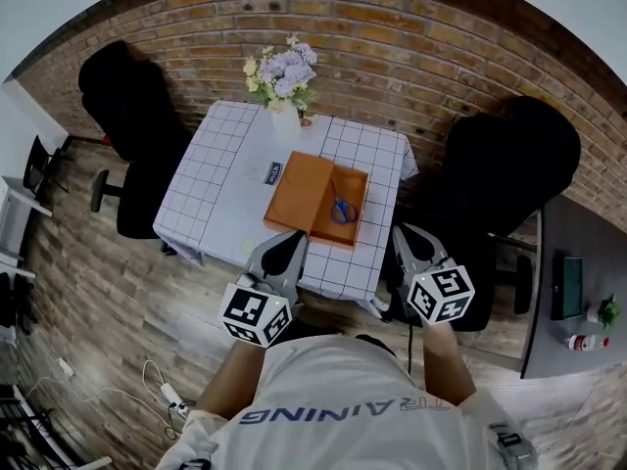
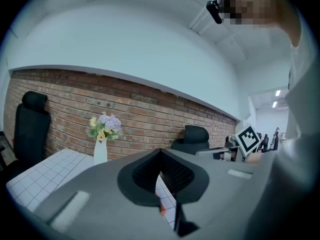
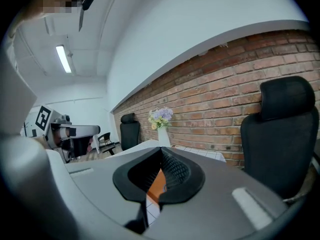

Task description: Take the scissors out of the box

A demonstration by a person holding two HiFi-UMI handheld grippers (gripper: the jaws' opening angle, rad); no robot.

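Note:
An open orange box (image 1: 351,233) lies on the white checked tablecloth (image 1: 211,199), with its lid (image 1: 299,194) lying beside it on the left. Blue-handled scissors (image 1: 342,210) lie inside the box. My left gripper (image 1: 292,235) hangs at the table's near edge, just short of the lid, shut and empty. My right gripper (image 1: 402,231) sits off the table's near right corner, also shut and empty. In the right gripper view a strip of the orange box (image 3: 156,184) shows below the closed right gripper (image 3: 161,150). The left gripper (image 2: 160,151) points at the brick wall.
A white vase of flowers (image 1: 283,78) stands at the table's far edge, a small card (image 1: 273,172) near the lid. Black office chairs stand left (image 1: 127,106) and right (image 1: 509,164) of the table. A dark desk (image 1: 578,282) is at the right, cables (image 1: 162,388) on the floor.

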